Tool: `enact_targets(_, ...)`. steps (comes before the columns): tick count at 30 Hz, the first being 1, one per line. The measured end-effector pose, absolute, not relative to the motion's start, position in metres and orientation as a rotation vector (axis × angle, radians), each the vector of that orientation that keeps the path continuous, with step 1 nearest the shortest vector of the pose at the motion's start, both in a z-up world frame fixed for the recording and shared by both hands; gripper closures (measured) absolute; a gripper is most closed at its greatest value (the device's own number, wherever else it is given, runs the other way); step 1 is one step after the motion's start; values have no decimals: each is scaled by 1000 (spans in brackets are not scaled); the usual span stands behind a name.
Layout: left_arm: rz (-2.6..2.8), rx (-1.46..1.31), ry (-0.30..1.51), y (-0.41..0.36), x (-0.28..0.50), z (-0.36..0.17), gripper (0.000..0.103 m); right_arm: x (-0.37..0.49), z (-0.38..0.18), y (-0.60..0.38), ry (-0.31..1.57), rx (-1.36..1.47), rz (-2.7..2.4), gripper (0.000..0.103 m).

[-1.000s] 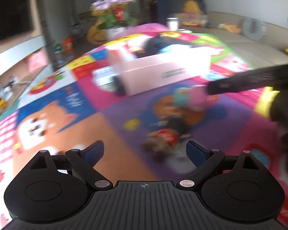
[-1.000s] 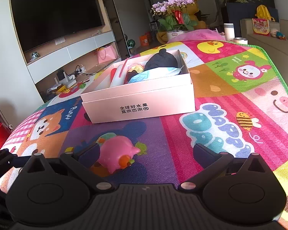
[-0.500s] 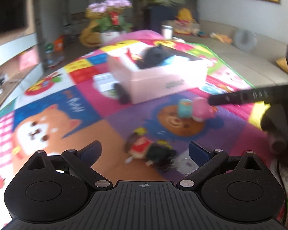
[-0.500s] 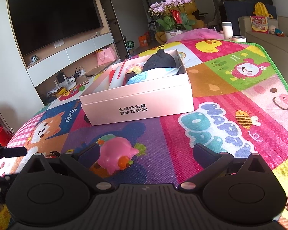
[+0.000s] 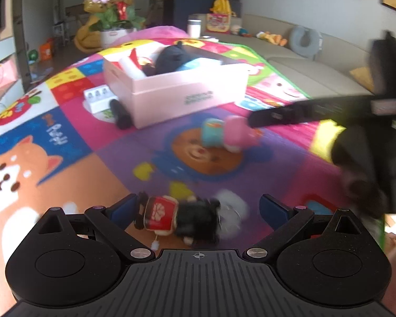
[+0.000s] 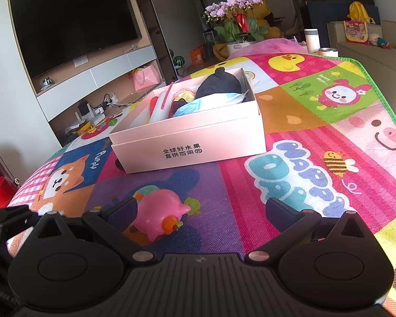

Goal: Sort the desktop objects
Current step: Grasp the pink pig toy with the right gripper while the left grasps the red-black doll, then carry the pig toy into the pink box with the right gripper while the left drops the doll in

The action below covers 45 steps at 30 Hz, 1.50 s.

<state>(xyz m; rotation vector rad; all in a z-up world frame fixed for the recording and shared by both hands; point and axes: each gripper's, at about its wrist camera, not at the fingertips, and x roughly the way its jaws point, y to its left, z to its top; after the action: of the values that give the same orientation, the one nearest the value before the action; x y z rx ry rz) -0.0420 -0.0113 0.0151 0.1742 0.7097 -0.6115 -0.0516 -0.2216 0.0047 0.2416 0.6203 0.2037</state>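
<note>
Both tools stand wide open and hold nothing. Between the fingers of the left tool [image 5: 198, 210], close to its left finger, lies a small doll [image 5: 183, 218] with a red top and black body, resting on the colourful play mat [image 5: 74, 163] without either finger pressing it. Further ahead and to the right lies a pink pig toy [image 5: 228, 134], with the right tool's finger [image 5: 303, 112] reaching in beside it. Beyond that sits the pink box [image 5: 182, 95], with a small white pack [image 5: 99, 99] at its left side. At the right tool [image 6: 198, 212], the pink pig toy [image 6: 159, 215] sits just beside the left finger, its snout pointing right. Straight ahead stands the pink box [image 6: 192, 142], open, holding a dark plush thing [image 6: 219, 87] and a blue mask [image 6: 198, 103].
</note>
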Motion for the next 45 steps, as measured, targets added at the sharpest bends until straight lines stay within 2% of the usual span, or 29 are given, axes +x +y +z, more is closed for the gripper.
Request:
enact_targets(7, -447, 154, 688, -19, -54, 13, 4, -51, 4, -222, 622, 240, 199, 0)
enact_targets(8, -434, 150, 688, -19, -53, 13, 12, -52, 4, -222, 621, 239, 198, 0)
enact_targets(9, -425, 152, 690, -20, -52, 13, 24, -52, 4, -221, 620, 237, 197, 0)
enact_targets(11, -408, 151, 697, -19, -52, 12, 32, -52, 5, -220, 617, 229, 210, 0)
enact_targets(19, -399, 146, 649, -4, -73, 20, 32, -50, 19, -178, 620, -52, 372, 1)
enact_targets(25, -365, 100, 632, 12, -80, 24, 32, -24, 20, -154, 696, -189, 411, 20)
enact_targets(27, -361, 95, 628, 15, -82, 26, 32, -16, 14, -149, 751, -202, 419, 34)
enact_targets(28, -361, 96, 623, 16, -82, 28, 32, -13, 11, -148, 774, -206, 419, 47)
enact_targets(29, -362, 98, 615, 16, -83, 30, 32, -12, 11, -148, 789, -201, 426, 53)
enact_targets(35, -380, 146, 538, 8, -86, 54, 32, -38, 42, -165, 728, -197, 418, 54)
enact_targets(40, -446, 175, 423, -17, -59, 90, 32, -60, 102, -193, 524, -179, 343, 54)
enact_targets(45, -407, 131, 328, -54, 12, 114, 32, -50, 148, -214, 317, -128, 161, 54)
